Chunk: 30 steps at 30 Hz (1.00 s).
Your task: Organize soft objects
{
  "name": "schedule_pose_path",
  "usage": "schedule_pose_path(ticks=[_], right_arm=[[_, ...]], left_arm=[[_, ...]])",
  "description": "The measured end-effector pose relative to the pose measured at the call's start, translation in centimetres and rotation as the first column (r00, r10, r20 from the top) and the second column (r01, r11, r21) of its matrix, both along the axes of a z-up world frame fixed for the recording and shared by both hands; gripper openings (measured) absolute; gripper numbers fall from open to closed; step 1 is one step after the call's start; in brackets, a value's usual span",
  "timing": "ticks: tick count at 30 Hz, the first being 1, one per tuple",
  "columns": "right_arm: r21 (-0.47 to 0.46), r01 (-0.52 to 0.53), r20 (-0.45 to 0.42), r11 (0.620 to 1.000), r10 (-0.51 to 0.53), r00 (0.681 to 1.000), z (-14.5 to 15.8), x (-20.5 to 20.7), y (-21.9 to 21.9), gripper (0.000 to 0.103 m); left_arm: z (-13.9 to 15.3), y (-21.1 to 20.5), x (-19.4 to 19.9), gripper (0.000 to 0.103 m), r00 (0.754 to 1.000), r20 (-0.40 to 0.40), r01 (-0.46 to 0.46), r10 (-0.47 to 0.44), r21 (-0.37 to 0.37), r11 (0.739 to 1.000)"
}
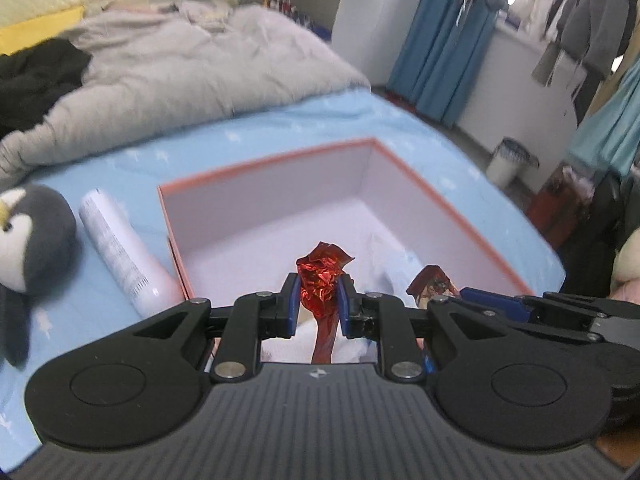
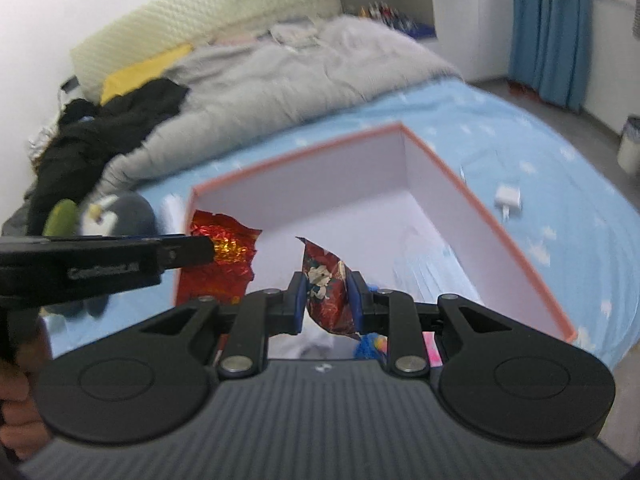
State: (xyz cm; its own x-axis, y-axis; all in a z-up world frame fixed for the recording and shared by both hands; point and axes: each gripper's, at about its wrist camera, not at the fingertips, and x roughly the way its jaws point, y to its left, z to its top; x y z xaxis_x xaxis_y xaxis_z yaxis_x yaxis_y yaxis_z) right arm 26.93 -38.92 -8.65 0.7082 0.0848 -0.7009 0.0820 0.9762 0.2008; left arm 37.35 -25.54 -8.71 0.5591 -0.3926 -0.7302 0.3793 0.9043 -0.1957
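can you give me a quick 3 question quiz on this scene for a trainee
1. True or false: both grippers are empty.
2. Multiple choice: the box sits on A) the floor B) the blue bed sheet C) the grey blanket
3. Fill in: beside the white tube, left of the box, lies a plush ____.

Key
1. False. The left gripper pinches a red foil bag, and the right gripper pinches a red printed bag, both over the box.
2. B
3. penguin
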Motion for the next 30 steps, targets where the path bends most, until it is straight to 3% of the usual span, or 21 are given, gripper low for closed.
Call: schedule_pose_path(ticks=[9, 11, 13, 15, 21, 27, 30], right_arm=[[0.017, 0.026, -0.034, 1.0, -0.025, 0.999, -2.2, 0.1, -1.3, 0.028], [0.017, 0.025, -0.037, 1.0, -0.025, 0.999, -2.1, 0.2, -1.4, 0.033], [0.02, 0.025, -0.035, 0.999, -0.024, 0.999, -1.9, 0.1, -1.5, 0.047], [0.022, 0.032, -0.024, 0.999, -0.031, 0.999, -1.5, -0.1, -1.6, 0.053], [0.029, 0.038, 0.045, 0.999, -0.04, 0.998, 1.4, -1.3, -1.5, 0.053], [0.009, 0.03, 0.151, 1.0, -0.031, 0.988, 6.4, -3.3, -0.6, 0.053], [-0.003, 0.016, 0.197, 1.0, -0.015, 0.98, 8.7, -4.6, 0.0, 0.053]], left_arm=[[-2.8, -0.7, 0.5, 0.023, 0.998, -0.062, 0.018, -0.016, 0.029, 0.999], [-2.9, -0.9, 0.7, 0.03, 0.998, -0.064, 0.017, -0.014, 0.048, 0.999], [-2.8, -0.6, 0.9, 0.05, 0.998, -0.058, 0.011, -0.008, 0.054, 0.998], [-2.4, 0.0, 0.8, 0.051, 0.998, -0.057, 0.004, -0.002, 0.034, 0.999], [1.0, 1.0, -0.7, 0.051, 1.0, -0.003, 0.022, -0.022, 0.024, 0.999], [5.7, 1.9, -2.9, 0.065, 0.996, 0.075, 0.048, -0.05, 0.024, 0.999], [8.0, 2.6, -4.5, 0.076, 0.992, 0.115, 0.047, -0.05, 0.027, 0.999]])
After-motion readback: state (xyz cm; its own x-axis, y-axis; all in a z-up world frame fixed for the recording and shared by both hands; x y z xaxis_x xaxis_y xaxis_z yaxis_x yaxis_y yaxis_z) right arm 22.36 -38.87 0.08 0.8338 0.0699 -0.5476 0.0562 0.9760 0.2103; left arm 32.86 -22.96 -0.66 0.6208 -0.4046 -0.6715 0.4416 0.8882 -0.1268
